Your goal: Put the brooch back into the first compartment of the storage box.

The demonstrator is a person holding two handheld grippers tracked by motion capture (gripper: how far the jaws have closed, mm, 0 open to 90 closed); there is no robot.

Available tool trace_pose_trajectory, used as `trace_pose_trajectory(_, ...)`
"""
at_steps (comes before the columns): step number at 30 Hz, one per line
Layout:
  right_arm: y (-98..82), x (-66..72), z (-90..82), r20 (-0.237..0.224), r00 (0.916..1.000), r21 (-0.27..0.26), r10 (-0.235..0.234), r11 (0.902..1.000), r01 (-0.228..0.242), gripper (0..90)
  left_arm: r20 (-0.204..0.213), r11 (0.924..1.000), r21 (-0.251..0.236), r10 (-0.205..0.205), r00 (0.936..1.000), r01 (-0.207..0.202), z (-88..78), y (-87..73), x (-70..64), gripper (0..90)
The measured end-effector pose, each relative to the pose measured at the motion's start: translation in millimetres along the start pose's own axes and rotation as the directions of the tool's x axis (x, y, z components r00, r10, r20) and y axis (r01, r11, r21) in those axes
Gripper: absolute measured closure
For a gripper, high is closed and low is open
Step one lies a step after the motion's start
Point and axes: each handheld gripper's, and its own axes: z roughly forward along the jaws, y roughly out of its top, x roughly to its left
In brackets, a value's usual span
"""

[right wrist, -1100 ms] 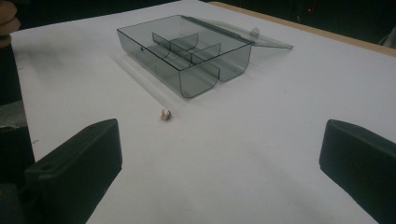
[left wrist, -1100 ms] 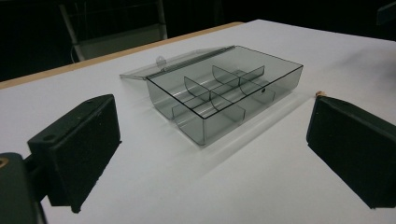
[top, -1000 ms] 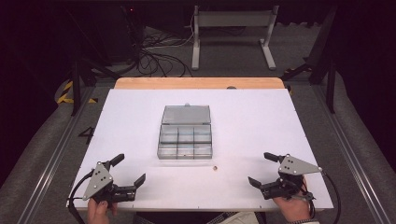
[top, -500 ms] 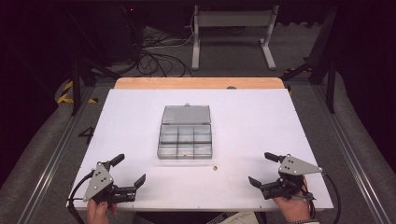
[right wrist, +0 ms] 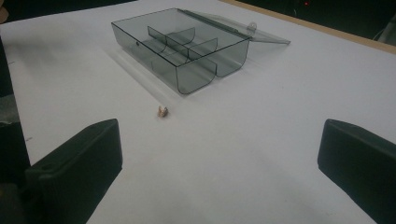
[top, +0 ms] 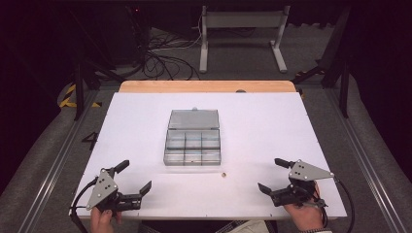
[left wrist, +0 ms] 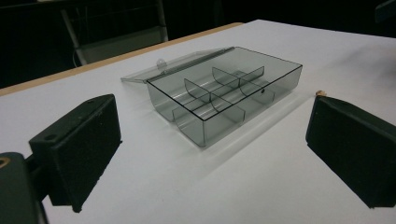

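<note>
A clear grey compartment box [top: 193,145] lies open mid-table, its lid [top: 194,119] folded flat behind it; its compartments [left wrist: 219,95] [right wrist: 180,46] look empty. A tiny tan object [top: 224,174] [right wrist: 162,111] rests on the white table just in front of the box's right corner; its edge peeks over a jaw as the tan object [left wrist: 320,93]. My left gripper [top: 134,180] [left wrist: 210,154] sits open at the near left corner, held by a hand. My right gripper [top: 274,175] [right wrist: 219,168] is open at the near right, nothing between its jaws.
The white table [top: 272,126] ends in a wooden strip [top: 206,86] at the far edge. Beyond it stand a metal frame [top: 241,34] and loose cables [top: 165,56] on a dark floor. A cable trails from each gripper.
</note>
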Motion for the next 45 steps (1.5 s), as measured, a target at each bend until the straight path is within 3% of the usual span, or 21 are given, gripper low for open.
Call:
trace_pose_trajectory(27,35.5,3.5,38.3,-0.075,0.9955,0.056,-0.059,0.9965,0.063,0.8,0.002,1.0,0.006,0.002,1.0,-0.002,1.1,-0.2,-0.9,3.8)
trace_pose_trajectory(45,48.8,8.1,50.5,-0.096,0.9937,0.096,-0.058,0.9931,0.067,1.3,0.007,1.0,0.008,0.003,1.0,-0.003,1.2,-0.4,-1.1,3.9)
